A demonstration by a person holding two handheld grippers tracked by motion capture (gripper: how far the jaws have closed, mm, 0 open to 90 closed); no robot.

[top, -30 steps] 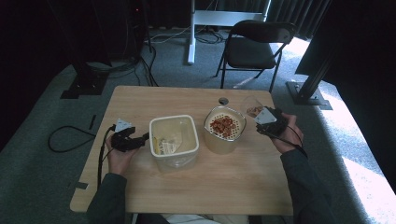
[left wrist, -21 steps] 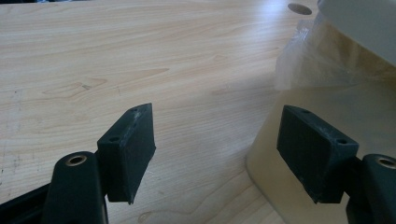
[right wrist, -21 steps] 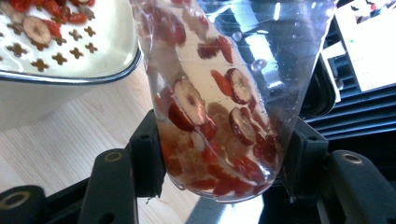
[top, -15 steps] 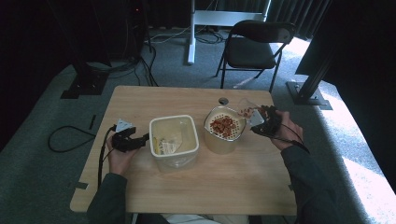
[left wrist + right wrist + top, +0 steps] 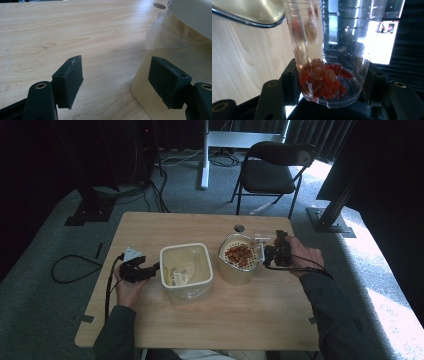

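Observation:
My right gripper (image 5: 272, 254) is shut on a clear plastic cup (image 5: 260, 246), tipped on its side with its mouth at the right rim of a round cream bowl (image 5: 231, 274). The bowl holds red food pieces (image 5: 239, 254). In the right gripper view the cup (image 5: 337, 37) sits between the two pads, and red pieces (image 5: 322, 80) lie at its bottom. My left gripper (image 5: 152, 269) rests on the table, open, against the left side of a square cream container (image 5: 186, 246). In the left gripper view its right pad (image 5: 167, 80) stands in front of the container wall (image 5: 150, 105).
A crumpled clear bag (image 5: 180, 272) lies inside the square container. The wooden table (image 5: 210, 320) has a round hole (image 5: 239, 227) behind the bowl. A black folding chair (image 5: 272, 170) stands beyond the far edge. Cables trail off the table's left side.
My right gripper has moved left with the cup, bringing the cup's mouth to the bowl's rim. The left gripper has stayed still.

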